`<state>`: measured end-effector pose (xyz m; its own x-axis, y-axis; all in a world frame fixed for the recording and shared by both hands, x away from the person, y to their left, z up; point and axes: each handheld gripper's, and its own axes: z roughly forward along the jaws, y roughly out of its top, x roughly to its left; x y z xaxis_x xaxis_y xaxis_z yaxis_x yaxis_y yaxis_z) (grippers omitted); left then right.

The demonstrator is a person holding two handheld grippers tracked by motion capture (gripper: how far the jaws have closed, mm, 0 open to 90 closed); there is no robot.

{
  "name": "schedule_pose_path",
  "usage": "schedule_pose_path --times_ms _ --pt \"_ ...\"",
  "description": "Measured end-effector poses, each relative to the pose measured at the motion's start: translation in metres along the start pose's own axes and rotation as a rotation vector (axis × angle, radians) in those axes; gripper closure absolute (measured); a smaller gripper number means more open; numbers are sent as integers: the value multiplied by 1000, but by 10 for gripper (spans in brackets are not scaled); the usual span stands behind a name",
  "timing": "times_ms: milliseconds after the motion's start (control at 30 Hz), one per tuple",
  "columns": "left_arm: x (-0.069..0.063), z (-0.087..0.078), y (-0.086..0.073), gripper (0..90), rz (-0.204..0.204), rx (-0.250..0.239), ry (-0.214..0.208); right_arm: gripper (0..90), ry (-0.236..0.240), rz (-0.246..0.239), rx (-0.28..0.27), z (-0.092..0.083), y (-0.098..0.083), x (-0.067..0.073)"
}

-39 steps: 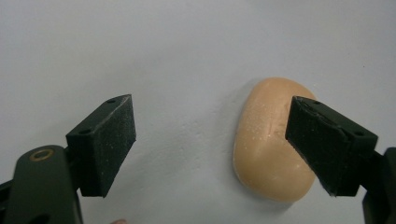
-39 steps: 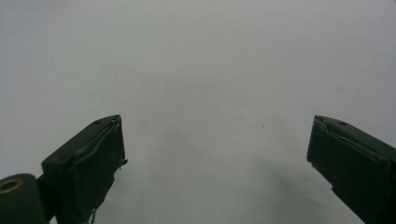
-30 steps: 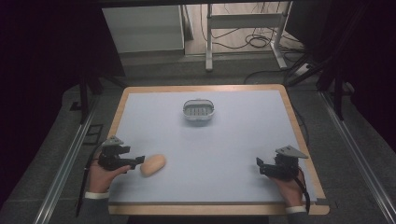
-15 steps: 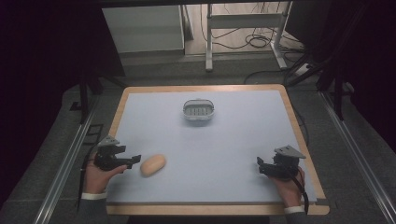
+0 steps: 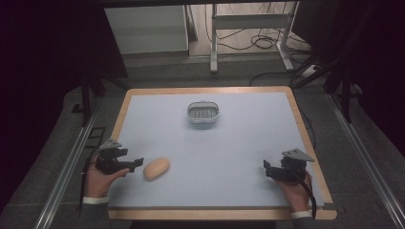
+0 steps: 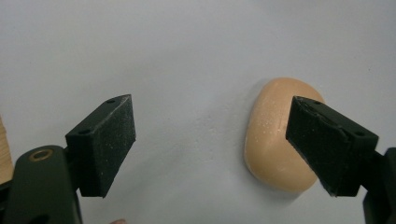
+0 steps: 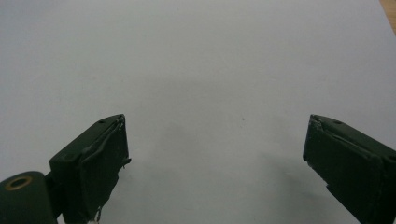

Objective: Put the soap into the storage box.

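A tan, rounded bar of soap (image 5: 156,168) lies on the pale blue table top near the front left. My left gripper (image 5: 136,162) is just to its left, open, with nothing held. In the left gripper view the soap (image 6: 275,135) lies ahead on the right, partly behind the right jaw, and the left gripper (image 6: 210,144) has a wide gap between its jaws. A small grey soap dish (image 5: 203,112) with a slotted bottom stands at the middle back. My right gripper (image 5: 265,168) rests open at the front right, over bare table (image 7: 215,154).
The table (image 5: 248,138) has a wooden rim around the blue mat. Beyond its far edge are a metal frame's legs (image 5: 213,43) and cables on the floor. Metal rails run along both sides.
My left gripper has drawn back to the left, away from the soap, which stays on the table. The right gripper has hardly moved.
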<state>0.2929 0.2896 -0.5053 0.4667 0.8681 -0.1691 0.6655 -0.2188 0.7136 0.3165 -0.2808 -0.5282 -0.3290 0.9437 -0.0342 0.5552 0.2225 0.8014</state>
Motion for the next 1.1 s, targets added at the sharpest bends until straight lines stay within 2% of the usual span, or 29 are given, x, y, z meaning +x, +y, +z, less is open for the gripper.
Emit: schedule_pose_path --times_ms 233,433,633,867,1100 --pt "-2 4 0 161 -1 16 5 66 -4 10 -5 -1 0 -1" --pt "-7 6 5 162 26 43 10 66 -1 2 -6 -1 0 0" --pt "-10 0 10 162 24 46 16 66 2 2 -7 -1 0 -1" --pt "-22 -12 28 170 64 79 -4 66 -5 -5 0 0 0 1" --pt "-31 -15 40 167 104 100 -24 66 -14 -15 -6 -1 0 2"
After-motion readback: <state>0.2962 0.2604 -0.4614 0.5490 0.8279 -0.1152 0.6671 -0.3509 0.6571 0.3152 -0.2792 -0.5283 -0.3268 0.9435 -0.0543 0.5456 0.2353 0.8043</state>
